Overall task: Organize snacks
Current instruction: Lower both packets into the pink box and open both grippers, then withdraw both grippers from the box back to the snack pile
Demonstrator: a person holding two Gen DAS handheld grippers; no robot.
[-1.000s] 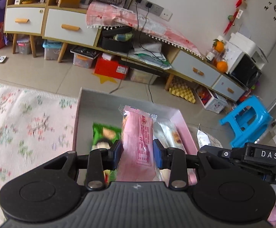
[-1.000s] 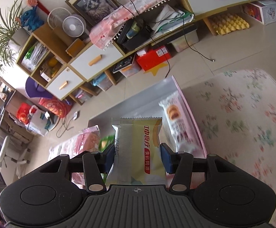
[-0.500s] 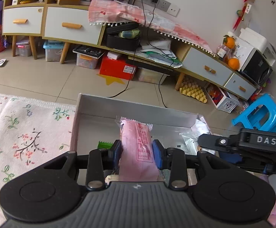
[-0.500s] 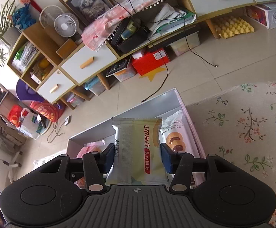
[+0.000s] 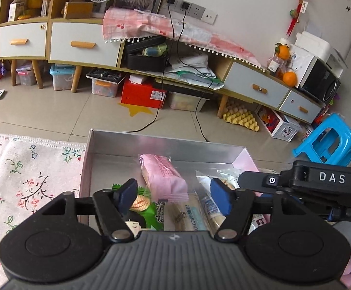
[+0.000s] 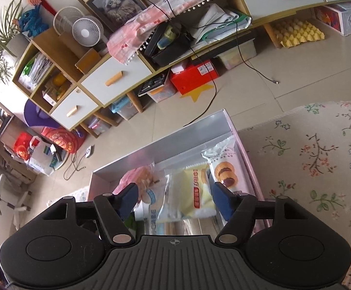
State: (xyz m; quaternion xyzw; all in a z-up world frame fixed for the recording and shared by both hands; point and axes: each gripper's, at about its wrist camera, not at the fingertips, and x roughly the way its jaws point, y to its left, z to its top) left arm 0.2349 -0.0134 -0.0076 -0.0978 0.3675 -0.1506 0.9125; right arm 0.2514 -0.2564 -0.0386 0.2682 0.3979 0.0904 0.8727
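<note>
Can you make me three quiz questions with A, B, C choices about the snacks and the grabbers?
1. Where is the pink packet?
A. on the rug
B. in the silver box
C. on the stool

2. What colour is the packet between the right gripper fingers?
A. yellow
B. purple
C. black

3. How is the left gripper?
A. squeezing the pink packet
B. jaws apart, touching nothing
C. out of sight

Answers: 1 B, it lies inside the box walls. 2 A, the yellow packet sits there. 3 B, its opening pads stand clear of the packet.
</note>
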